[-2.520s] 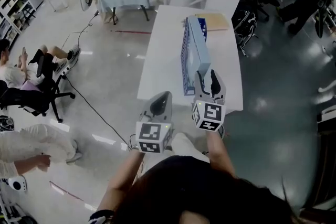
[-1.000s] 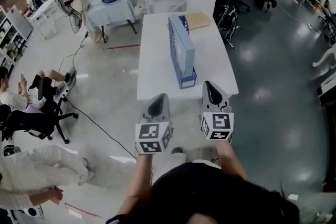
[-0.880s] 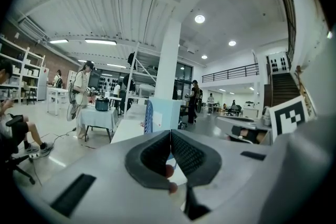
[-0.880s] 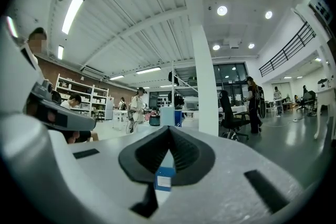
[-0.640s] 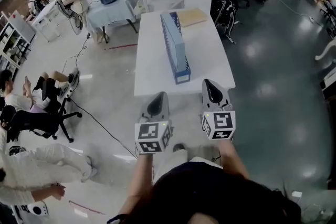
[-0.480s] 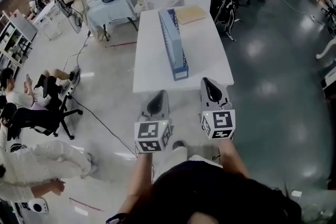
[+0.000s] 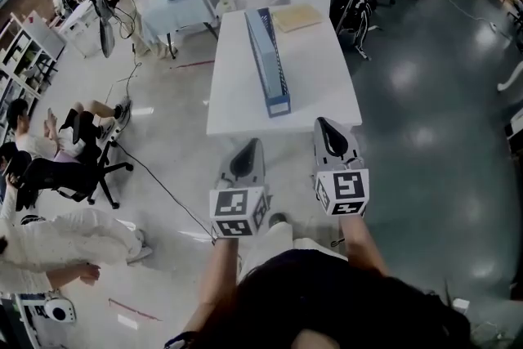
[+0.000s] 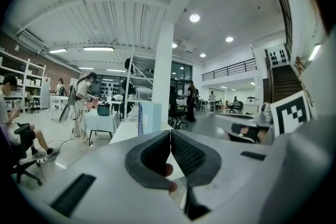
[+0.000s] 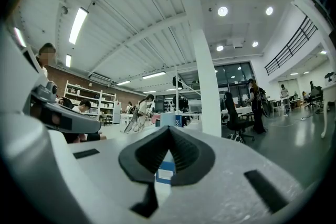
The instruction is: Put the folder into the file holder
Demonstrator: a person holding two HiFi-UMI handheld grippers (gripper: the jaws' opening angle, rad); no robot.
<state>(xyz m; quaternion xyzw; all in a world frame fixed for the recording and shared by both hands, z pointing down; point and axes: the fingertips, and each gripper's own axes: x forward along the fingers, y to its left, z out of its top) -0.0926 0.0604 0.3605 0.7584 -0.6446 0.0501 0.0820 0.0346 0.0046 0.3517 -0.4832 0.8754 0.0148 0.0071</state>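
The folder (image 7: 260, 41) is standing in the holder (image 7: 278, 94) on the table (image 7: 327, 86), reaching from near edge to far edge, well ahead of the left tongs (image 7: 248, 151) and right tongs (image 7: 328, 131). We are finding it hard telling folder from holder. Both tongs are pinched closed, holding nothing. The cubes (image 7: 237, 212) are hiding our hands; our arms (image 7: 216, 274) are reaching forward.

Grey left claw (image 7: 254, 143) and right claw (image 7: 321, 122), black shirt (image 7: 327, 298).

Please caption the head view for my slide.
Left gripper and right gripper, shut and empty, before a white table bearing a blue file holder.
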